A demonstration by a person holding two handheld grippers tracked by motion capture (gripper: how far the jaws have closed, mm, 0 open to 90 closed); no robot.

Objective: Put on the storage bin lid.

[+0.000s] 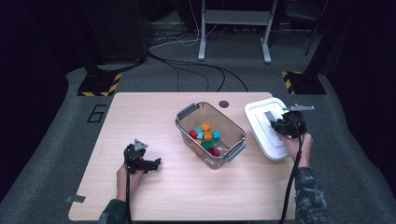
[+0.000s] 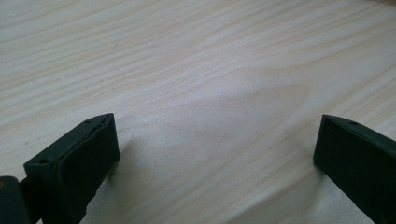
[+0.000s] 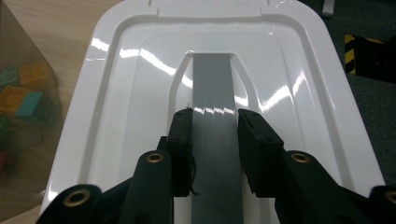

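A clear plastic bin [image 1: 232, 125] stands open at the table's middle with several coloured bricks [image 1: 205, 136] inside. Its white lid [image 1: 259, 122] lies flat on the table at the right, partly over the edge. My right gripper [image 1: 276, 124] sits on the lid, its jaws closed against both sides of the grey handle strip [image 3: 212, 79] in the lid's [image 3: 121, 93] middle recess. In the right gripper view the right gripper [image 3: 214, 116] pinches that strip, and the bricks [image 3: 23, 93] show blurred at left through the bin wall. My left gripper [image 1: 154, 163] rests low on bare wood at the front left, open, the left gripper [image 2: 215, 135] holding nothing.
A small black round hole [image 1: 224, 103] marks the wooden table [image 1: 140, 112] behind the bin. A grey tape piece [image 1: 74, 198] sticks at the front left corner. Cables and yellow-black striped stand feet [image 1: 100, 86] lie on the floor beyond.
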